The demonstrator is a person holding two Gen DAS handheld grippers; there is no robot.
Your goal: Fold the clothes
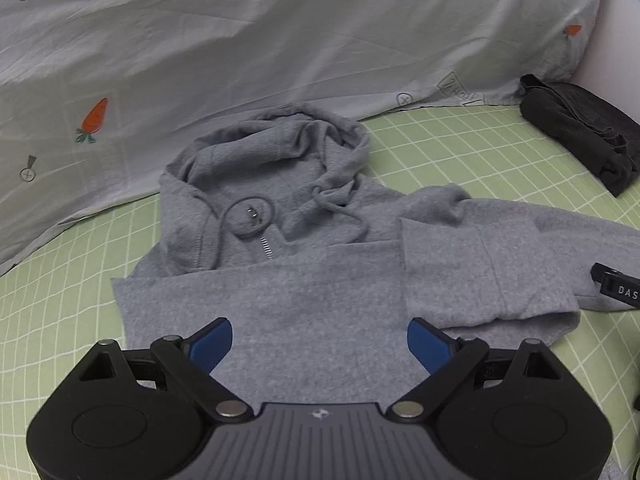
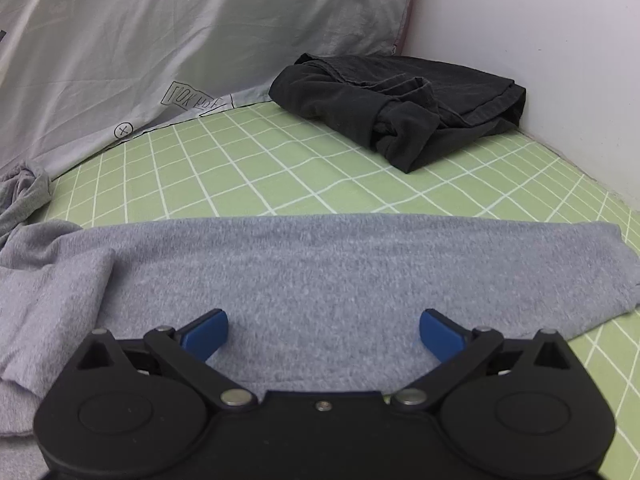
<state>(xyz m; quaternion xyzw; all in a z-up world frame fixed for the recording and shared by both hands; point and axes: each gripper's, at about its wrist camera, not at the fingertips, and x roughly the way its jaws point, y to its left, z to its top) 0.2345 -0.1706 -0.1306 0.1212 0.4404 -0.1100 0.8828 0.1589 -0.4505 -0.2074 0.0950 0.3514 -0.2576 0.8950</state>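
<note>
Right wrist | hoodie (image 2: 312, 272) under wide-spread right gripper (image 2: 323, 334), untouched

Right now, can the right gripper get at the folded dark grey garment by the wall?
Probably yes. The right gripper is open and empty over the grey hoodie; only bare green checked sheet lies between it and the folded dark grey garment.

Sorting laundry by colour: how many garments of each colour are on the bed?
Grey: 1, the hoodie
Black: 1, the folded garment near the wall
Total: 2
</note>
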